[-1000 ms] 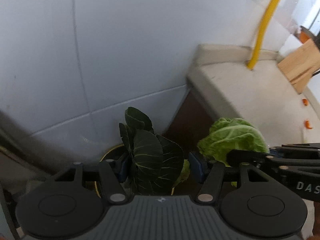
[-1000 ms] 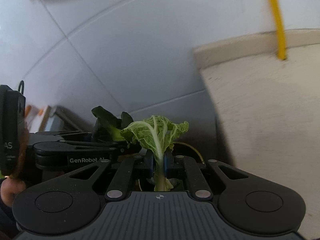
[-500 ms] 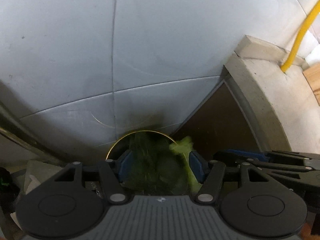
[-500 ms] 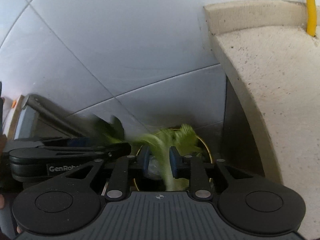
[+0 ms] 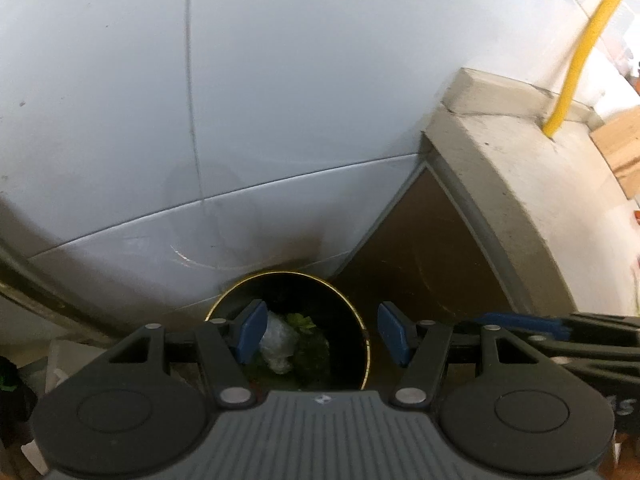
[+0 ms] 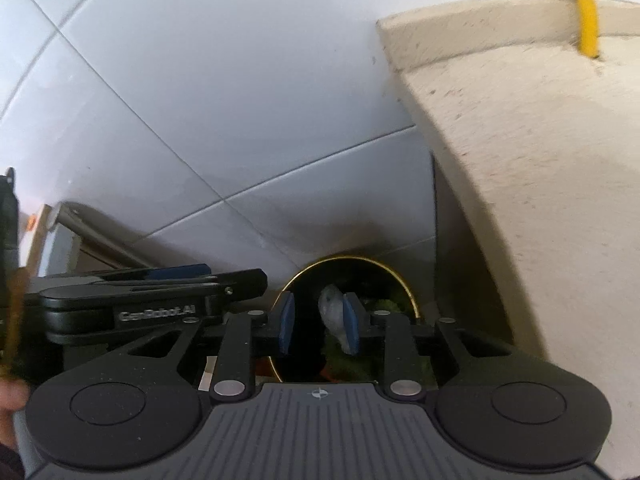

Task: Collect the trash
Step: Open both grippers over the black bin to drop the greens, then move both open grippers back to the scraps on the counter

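A round black trash bin with a gold rim [image 5: 362,320] stands on the floor against the tiled wall, below both grippers. Inside it lie green vegetable leaves [image 5: 310,346] and a crumpled clear plastic piece [image 5: 278,344]. My left gripper [image 5: 322,332] is open and empty right above the bin's mouth. My right gripper [image 6: 318,322] is open and empty above the same bin [image 6: 404,286], where the plastic piece [image 6: 331,312] and leaves [image 6: 386,305] show between its fingers. The left gripper's side [image 6: 152,298] shows in the right wrist view.
A beige stone counter [image 5: 532,208] with a brown cabinet side [image 5: 420,248] stands right of the bin. A yellow pipe [image 5: 584,48] rises from the counter. A wooden board [image 5: 620,156] lies at far right. White wall tiles [image 5: 240,100] stand behind.
Both grippers lowered over the bin and opened. The dark leaves left my left gripper and the pale cabbage leaf left my right gripper; both now lie in the bin.
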`<state>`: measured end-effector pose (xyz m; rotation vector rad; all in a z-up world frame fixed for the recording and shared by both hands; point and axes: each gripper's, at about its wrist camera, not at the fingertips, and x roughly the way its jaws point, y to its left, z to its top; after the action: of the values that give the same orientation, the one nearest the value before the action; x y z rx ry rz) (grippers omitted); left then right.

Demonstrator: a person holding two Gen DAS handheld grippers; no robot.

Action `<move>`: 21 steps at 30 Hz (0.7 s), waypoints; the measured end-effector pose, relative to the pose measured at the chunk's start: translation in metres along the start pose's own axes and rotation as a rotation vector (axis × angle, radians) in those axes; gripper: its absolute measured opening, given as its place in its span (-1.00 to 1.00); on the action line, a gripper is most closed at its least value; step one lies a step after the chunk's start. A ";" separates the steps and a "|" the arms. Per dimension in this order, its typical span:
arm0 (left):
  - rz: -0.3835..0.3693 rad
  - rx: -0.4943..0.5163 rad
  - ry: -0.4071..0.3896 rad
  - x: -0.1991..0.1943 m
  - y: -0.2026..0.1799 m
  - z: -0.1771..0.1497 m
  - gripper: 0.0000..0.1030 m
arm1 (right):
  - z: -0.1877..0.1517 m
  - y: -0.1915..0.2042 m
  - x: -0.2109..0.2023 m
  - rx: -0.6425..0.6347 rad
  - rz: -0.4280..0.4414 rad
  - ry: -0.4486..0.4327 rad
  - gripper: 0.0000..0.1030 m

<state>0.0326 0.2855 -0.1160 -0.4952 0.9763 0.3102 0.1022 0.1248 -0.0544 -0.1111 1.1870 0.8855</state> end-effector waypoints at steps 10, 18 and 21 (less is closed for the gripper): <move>-0.018 0.066 -0.003 -0.001 -0.012 -0.005 0.07 | -0.024 -0.026 -0.079 0.032 -0.079 -0.149 -0.20; -0.116 0.141 -0.002 -0.019 -0.045 -0.012 0.07 | -0.065 -0.066 -0.155 0.089 -0.225 -0.298 -0.15; -0.181 0.207 -0.030 -0.035 -0.082 -0.009 0.07 | -0.082 -0.084 -0.187 0.116 -0.329 -0.367 -0.11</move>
<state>0.0459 0.2101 -0.0691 -0.3855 0.9153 0.0527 0.0779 -0.0742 0.0382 -0.0445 0.8430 0.5178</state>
